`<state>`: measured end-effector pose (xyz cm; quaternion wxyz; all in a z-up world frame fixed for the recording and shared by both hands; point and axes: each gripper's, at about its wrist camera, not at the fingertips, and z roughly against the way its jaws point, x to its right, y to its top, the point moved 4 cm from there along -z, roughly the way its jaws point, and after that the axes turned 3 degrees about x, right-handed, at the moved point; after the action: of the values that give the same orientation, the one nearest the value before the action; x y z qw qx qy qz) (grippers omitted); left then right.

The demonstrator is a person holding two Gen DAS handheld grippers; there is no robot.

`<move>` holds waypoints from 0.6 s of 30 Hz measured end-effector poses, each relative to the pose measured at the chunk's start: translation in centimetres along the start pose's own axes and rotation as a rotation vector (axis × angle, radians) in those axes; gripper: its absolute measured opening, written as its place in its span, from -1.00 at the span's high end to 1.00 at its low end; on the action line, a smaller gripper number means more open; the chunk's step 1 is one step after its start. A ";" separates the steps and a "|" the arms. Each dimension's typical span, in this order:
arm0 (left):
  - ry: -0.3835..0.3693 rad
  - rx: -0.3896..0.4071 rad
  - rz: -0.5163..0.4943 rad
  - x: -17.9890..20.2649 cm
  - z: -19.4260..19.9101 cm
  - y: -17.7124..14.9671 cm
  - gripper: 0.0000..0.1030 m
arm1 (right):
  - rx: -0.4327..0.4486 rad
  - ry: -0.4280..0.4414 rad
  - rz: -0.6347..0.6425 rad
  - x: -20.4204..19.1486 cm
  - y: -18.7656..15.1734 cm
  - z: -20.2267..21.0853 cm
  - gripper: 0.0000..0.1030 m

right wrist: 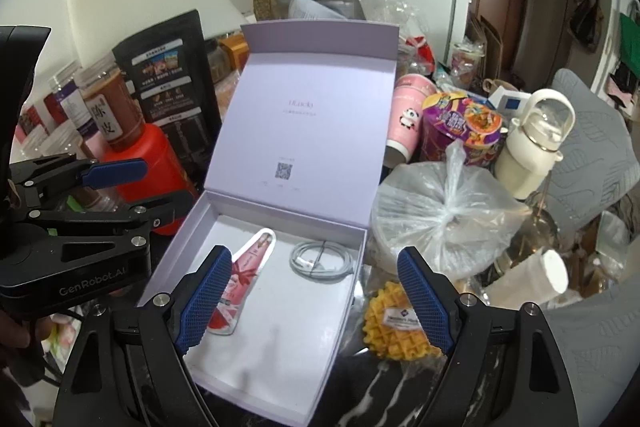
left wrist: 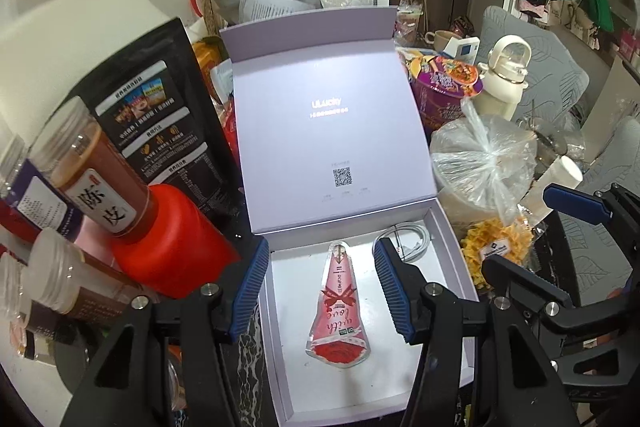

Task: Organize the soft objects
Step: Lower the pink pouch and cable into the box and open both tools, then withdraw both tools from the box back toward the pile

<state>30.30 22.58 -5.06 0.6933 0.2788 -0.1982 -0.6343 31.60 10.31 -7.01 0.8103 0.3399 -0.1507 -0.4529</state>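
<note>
My left gripper (left wrist: 320, 287) hangs open and empty over the pink pouch (left wrist: 339, 311). It looks light, floppy, slippery; I'd pinch its narrow neck.

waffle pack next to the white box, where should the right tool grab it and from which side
Judging from the right wrist view, take the waffle pack across its outer edges from above. It lies flat on the dark marbled table, just outside the white box wall, already between the right tool's open pads. Its clear wrapper looks soft, so close gently. Approach away from the box wall.
</note>
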 end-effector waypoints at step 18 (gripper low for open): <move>0.015 0.143 0.010 3.1 11.2 -0.5 -0.06 | 0.147 -0.020 0.007 0.2 -0.5 11.6 -0.68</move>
<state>23.21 17.94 2.98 0.6761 0.3314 -0.2394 -0.6130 24.98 5.16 1.07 0.7832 0.3935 -0.1927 -0.4411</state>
